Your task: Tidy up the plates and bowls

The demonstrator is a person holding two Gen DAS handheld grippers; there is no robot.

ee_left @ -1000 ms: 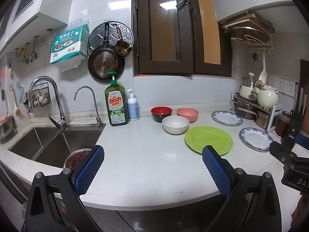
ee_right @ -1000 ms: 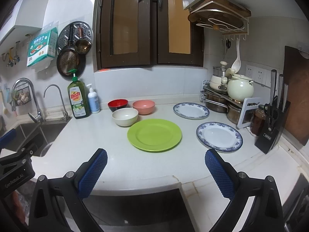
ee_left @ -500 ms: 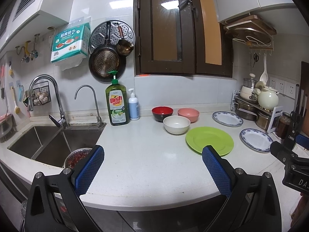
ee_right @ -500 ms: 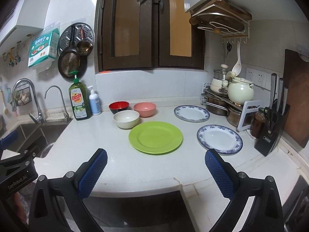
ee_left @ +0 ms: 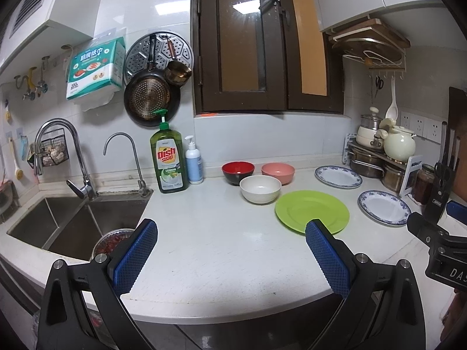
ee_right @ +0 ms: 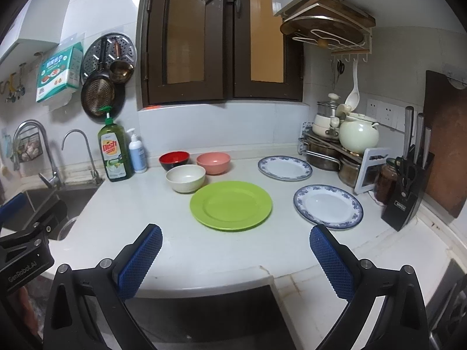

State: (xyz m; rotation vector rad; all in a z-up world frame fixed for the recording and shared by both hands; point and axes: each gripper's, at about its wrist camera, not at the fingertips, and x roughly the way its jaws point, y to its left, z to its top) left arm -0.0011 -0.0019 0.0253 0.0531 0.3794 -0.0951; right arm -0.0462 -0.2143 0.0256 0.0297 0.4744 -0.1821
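Observation:
A green plate [ee_right: 230, 205] lies mid-counter, also in the left wrist view [ee_left: 311, 211]. Two blue-rimmed white plates lie to its right, one near [ee_right: 328, 206] and one far [ee_right: 284, 168]. Behind the green plate stand a white bowl [ee_right: 186, 178], a pink bowl [ee_right: 213, 162] and a red-and-black bowl [ee_right: 174, 160]. My right gripper [ee_right: 235, 258] is open and empty at the counter's front edge, short of the green plate. My left gripper [ee_left: 230, 255] is open and empty, further left over the counter front.
A double sink [ee_left: 67, 224] with taps is at the left, holding a colander [ee_left: 112, 240]. A dish soap bottle [ee_left: 169, 157] and a pump bottle [ee_left: 194, 162] stand by the wall. A pot rack [ee_right: 338, 145] and a knife block [ee_right: 407, 189] crowd the right corner.
Both views have shifted slightly; the dishes sit a little lower and further right in the frames. Nothing on the counter has moved, and both grippers stay open.

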